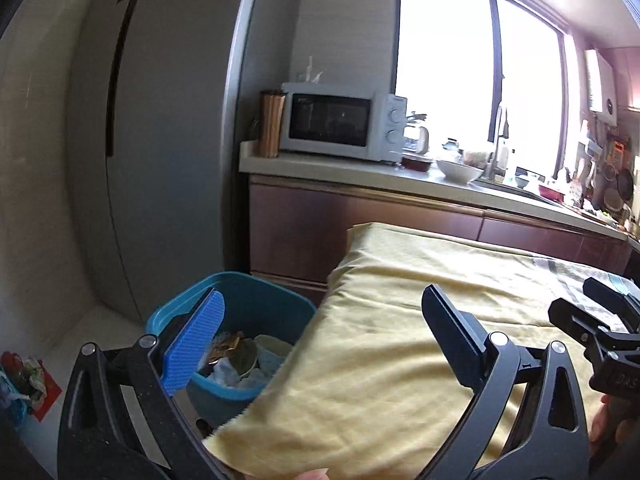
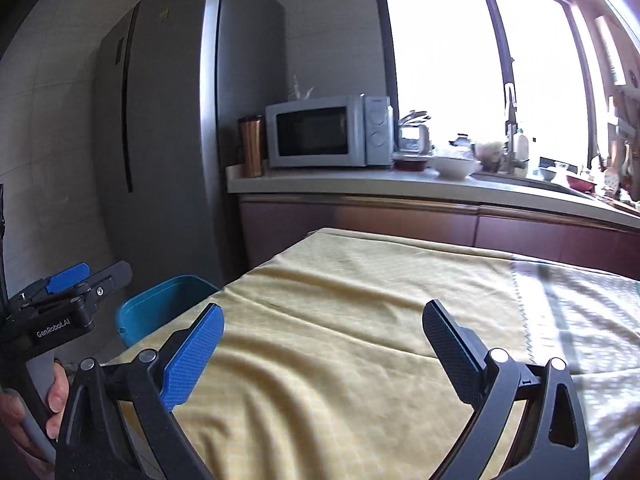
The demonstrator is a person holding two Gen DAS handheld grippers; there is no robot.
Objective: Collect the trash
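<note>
Left wrist view puts the left gripper at the near edge of a table, its jaws spread as wide as they go and nothing between them; only the yellow cloth lies under the gap. The right gripper stands the same way, wide and empty, above the same cloth, with a patterned cloth further toward the right end of the table.

Just beyond the left gripper's blue pad, on the floor against the table's corner, sits the blue bin, and the trash lies inside it: crumpled paper or tissue, something brown and wrapper-like, a pale rounded piece that may be a cup or bowl. More scraps, red and green, lie on the floor at the far left of this view; what they are I cannot tell.

No loose trash shows on the table itself, so by my reading little remains up here. The pieces in the bin look light, soft and easily crushed, so a gentle pinch on a bunched fold should do. The bin looks like stiff plastic and is probably light; its rim is the likely place to take hold, one jaw inside and one outside.
</note>
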